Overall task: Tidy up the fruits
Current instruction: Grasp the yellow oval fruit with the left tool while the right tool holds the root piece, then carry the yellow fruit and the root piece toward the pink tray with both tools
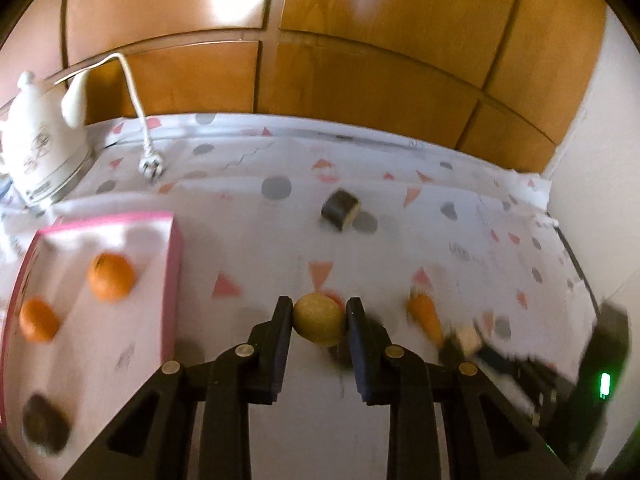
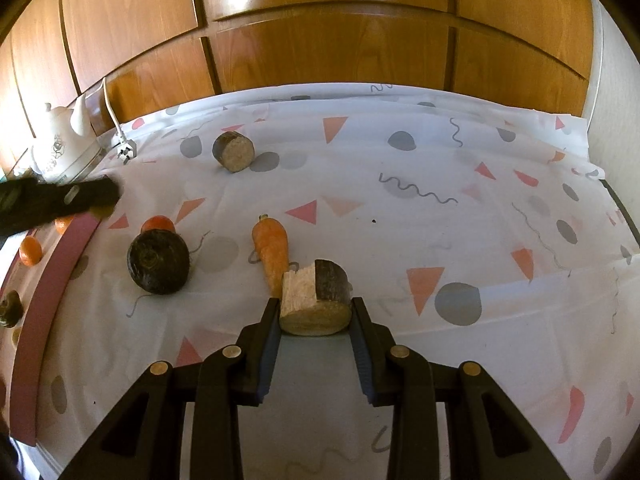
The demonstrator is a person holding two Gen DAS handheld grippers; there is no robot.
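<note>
— In the pink box [image 1: 170, 280], what lay?
— Two oranges [image 1: 111, 277] and one dark item [image 1: 45, 428].
— The grippers?
— Left gripper [image 1: 319, 319] clamped a yellow fruit [image 1: 319, 321] beside the box wall. Right gripper [image 2: 314, 312] gripped a cut chunk [image 2: 316, 300] touching the carrot [image 2: 272, 252]; open cloth [image 2: 460, 208] lay to its right.

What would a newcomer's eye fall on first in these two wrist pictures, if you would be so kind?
Most likely the yellow round fruit clamped in the left gripper, above the patterned tablecloth. Next, the cut dark-skinned chunk gripped by the right gripper, touching the carrot. To the left, the pink-rimmed tray holds two oranges.
</note>
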